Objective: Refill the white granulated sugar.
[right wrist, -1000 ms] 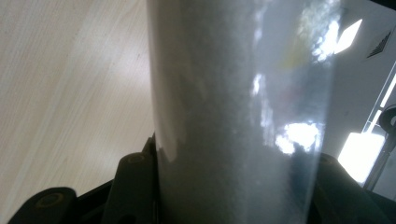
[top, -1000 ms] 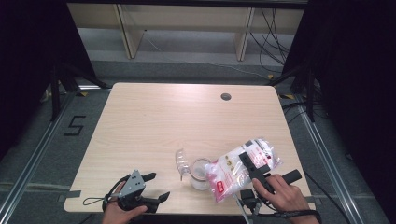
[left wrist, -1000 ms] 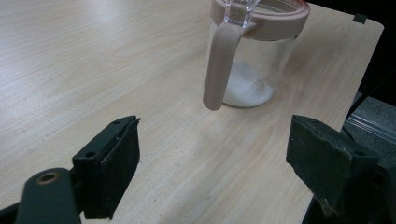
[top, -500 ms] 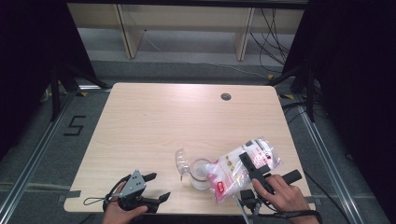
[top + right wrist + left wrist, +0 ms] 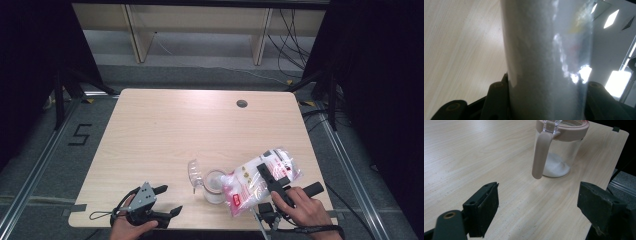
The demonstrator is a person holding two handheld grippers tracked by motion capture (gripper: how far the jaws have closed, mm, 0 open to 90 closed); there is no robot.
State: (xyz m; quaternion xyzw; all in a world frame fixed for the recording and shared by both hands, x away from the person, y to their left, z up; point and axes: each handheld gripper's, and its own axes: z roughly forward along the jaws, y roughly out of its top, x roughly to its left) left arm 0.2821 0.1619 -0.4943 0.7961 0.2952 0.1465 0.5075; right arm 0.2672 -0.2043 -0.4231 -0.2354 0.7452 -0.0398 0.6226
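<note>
A clear jar with a pink rim stands near the table's front edge, its clear lid flipped open to the left. In the left gripper view the jar holds a little white powder and has a pink handle. A clear bag of white powder with red print lies tilted, its lower end at the jar's mouth. My right gripper is shut on the bag, and its jaws have just been closing a little on it. My left gripper is open at the front left, its jaws facing the jar with nothing between them.
The light wooden table has a round cable hole at the back right. Beyond the far edge stands a wooden shelf frame with cables on the floor. Dark curtains hang at both sides.
</note>
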